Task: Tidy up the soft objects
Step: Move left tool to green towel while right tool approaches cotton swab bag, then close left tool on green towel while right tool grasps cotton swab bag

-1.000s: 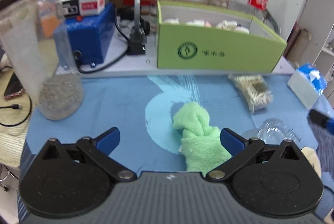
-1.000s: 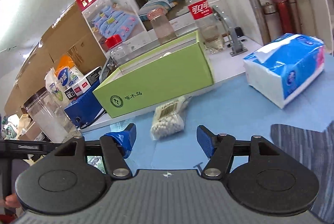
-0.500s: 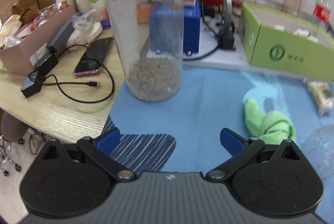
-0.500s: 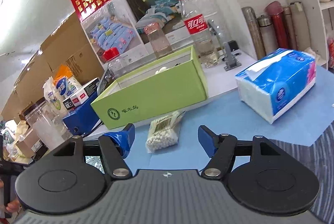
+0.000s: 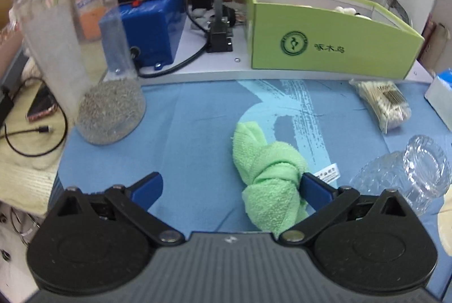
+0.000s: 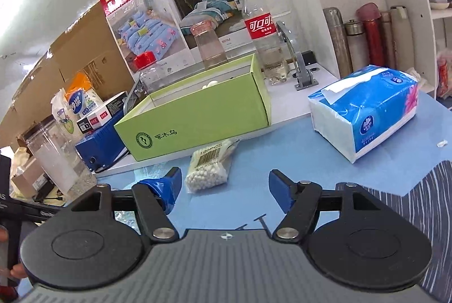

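A knotted green towel [image 5: 268, 170] lies on the blue mat [image 5: 197, 127]. My left gripper [image 5: 231, 190] is open, and the towel's near end lies between its fingers, against the right finger [image 5: 313, 187]. A green open box [image 5: 325, 40] with white soft items inside stands behind the mat; it also shows in the right wrist view [image 6: 197, 116]. My right gripper [image 6: 226, 187] is open and empty above the mat, with a bag of cotton swabs [image 6: 209, 167] just beyond its fingers. A blue tissue pack [image 6: 364, 110] lies to the right.
A tall clear jar of grey granules [image 5: 84, 62] stands at the mat's left. A cut-glass vessel [image 5: 404, 175] lies on its side at the right. A blue device [image 5: 149, 28], cables, bottles [image 6: 262, 31] and thermoses [image 6: 367, 34] line the back.
The left gripper swung left toward the jar, then came back; the green towel now lies between its open fingers. The right gripper rose and tilted slightly; it stays open.
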Demonstrator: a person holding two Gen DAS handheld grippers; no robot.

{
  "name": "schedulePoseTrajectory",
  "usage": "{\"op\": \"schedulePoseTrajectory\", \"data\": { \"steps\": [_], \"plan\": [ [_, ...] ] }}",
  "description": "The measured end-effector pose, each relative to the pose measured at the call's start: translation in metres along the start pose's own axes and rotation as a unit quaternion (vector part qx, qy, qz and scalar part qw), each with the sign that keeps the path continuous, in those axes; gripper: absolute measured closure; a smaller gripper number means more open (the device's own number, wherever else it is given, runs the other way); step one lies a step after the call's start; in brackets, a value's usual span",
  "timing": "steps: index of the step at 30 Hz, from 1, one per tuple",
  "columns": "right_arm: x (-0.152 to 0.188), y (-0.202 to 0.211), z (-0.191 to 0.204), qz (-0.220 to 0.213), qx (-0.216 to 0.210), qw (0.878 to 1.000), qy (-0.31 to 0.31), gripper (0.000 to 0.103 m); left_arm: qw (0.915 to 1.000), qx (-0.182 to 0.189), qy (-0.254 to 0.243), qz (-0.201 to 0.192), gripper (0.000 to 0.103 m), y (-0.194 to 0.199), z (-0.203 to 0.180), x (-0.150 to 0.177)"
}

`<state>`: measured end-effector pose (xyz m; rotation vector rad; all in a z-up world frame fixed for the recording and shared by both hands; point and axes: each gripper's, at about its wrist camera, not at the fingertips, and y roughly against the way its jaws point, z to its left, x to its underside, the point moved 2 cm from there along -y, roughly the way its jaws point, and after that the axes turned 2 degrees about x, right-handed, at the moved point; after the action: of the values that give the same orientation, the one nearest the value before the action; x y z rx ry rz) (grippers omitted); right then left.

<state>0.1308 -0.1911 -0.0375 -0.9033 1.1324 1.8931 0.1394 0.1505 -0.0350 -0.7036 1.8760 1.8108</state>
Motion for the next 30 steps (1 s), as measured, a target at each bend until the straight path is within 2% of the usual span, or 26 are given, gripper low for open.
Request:
{"op": "schedulePoseTrajectory", "data": {
  "steps": [3,5,7,10,16,22,25,28,29,30],
  "plan": [
    [-0.005,-0.024,0.010,0.023,-0.014,0.999,0.026,0.049,0.9996,0.021,0.013,0.009,0.001,-0.004,0.001,0.002],
    [-0.009,-0.044,0.020,0.043,-0.017,0.997,0.057,0.049,0.9996,0.025,0.001,0.012,0.001,-0.008,-0.006,0.004],
    [-0.013,-0.064,0.029,0.056,-0.010,0.995,0.087,0.048,0.9994,0.023,-0.012,0.021,0.001,-0.015,-0.012,0.007],
    [-0.018,-0.094,0.037,0.077,0.000,0.991,0.111,0.048,0.9989,0.035,-0.005,0.030,0.001,-0.022,-0.010,0.009],
    [-0.014,-0.144,0.044,0.123,0.022,0.982,0.140,0.048,0.9988,0.038,-0.020,0.021,0.000,-0.024,-0.010,0.008],
    [-0.001,-0.145,0.046,0.093,0.035,0.976,0.193,0.045,0.9983,0.044,-0.036,0.011,0.003,-0.024,-0.012,0.008],
    [-0.002,-0.145,0.045,0.091,0.035,0.976,0.192,0.044,0.9978,0.054,-0.039,0.007,0.012,-0.021,-0.014,0.008],
    [-0.003,-0.147,0.047,0.091,0.041,0.976,0.192,0.043,0.9963,0.080,-0.033,0.004,0.037,-0.017,-0.014,0.006],
    [-0.003,-0.147,0.048,0.091,0.044,0.976,0.194,0.043,0.9955,0.090,-0.029,0.005,0.052,-0.015,-0.014,0.006],
    [-0.002,-0.147,0.049,0.091,0.044,0.975,0.196,0.043,0.9947,0.101,-0.021,0.008,0.058,-0.014,-0.014,0.005]
  ]
}}
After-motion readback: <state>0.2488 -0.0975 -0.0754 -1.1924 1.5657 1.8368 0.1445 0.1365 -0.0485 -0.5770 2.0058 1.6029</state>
